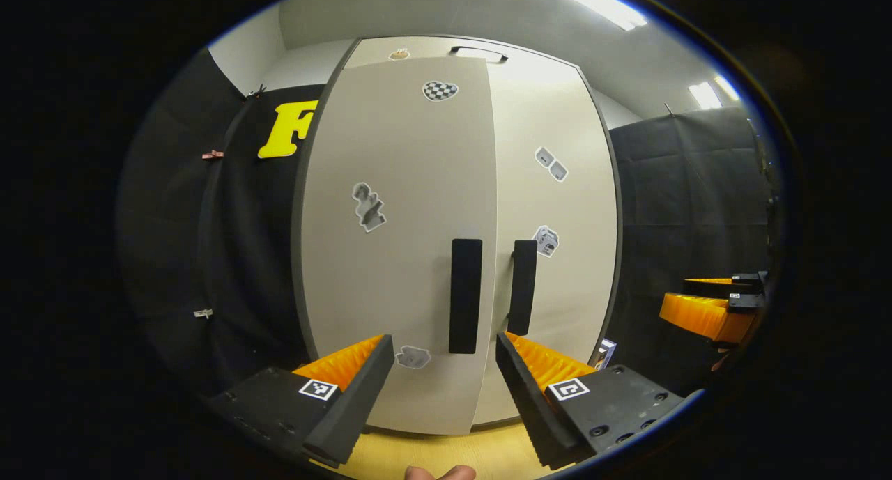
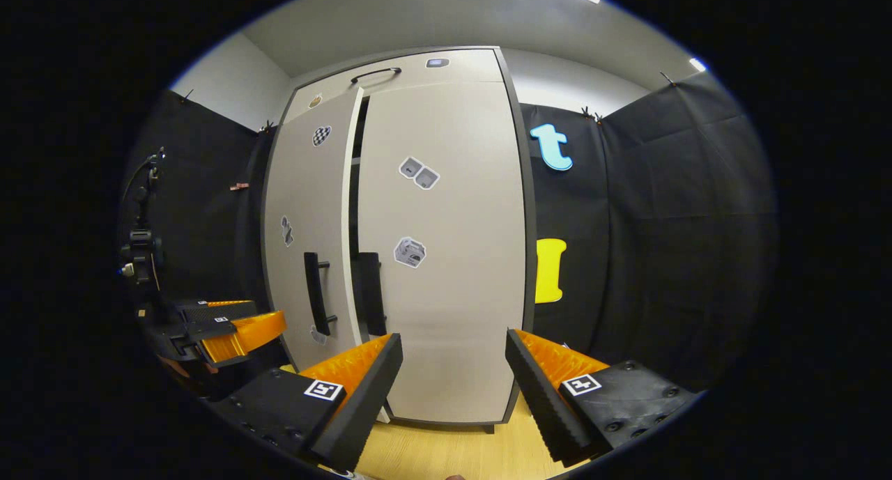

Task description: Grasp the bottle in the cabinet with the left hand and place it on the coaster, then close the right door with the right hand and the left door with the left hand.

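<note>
Cabinet (image 2: 446, 257) L door (image 2: 306, 215) ajar

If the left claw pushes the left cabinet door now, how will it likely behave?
The left door stands slightly ajar, so it would probably swing shut on its hinges rather than flex; the flat panel looks stiff. Its smooth face may let the open left claw slide; the black handle offers surer contact.

pale grey cabinet doors (image 1: 404, 243) with black handles (image 1: 465, 295) and a black-and-white checkered sticker (image 1: 440, 90); black tongs (image 2: 453, 389) with orange ribbing; light wood tabletop (image 2: 446, 452).
</note>
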Available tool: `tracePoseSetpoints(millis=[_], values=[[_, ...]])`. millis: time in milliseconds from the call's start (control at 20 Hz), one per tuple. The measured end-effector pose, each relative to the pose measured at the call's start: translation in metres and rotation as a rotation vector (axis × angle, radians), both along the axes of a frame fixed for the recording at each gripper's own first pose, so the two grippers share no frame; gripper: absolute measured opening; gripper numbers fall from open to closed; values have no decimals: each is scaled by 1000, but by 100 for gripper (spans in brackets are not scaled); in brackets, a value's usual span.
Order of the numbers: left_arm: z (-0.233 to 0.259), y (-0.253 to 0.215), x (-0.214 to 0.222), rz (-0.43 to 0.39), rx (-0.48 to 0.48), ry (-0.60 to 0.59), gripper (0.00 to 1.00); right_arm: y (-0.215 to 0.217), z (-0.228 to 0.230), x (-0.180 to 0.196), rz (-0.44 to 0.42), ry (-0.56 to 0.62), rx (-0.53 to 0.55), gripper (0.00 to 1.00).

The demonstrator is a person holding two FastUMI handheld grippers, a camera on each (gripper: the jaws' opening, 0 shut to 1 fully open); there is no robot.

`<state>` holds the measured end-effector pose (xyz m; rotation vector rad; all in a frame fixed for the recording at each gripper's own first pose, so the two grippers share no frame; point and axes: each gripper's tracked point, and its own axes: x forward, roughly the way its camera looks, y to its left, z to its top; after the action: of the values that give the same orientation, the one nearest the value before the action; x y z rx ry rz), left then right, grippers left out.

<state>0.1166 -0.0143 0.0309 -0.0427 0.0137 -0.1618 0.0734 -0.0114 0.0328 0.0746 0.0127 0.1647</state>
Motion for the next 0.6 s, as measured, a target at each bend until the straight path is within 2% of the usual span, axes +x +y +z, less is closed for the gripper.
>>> tracePoseSetpoints(millis=[100,600], values=[[1,6,-14,6,2,-1,94,5,2,-8,5,-3,7,100],[4,24,-77,5,11,-17,94,19,5,-52,23,-6,18,98]])
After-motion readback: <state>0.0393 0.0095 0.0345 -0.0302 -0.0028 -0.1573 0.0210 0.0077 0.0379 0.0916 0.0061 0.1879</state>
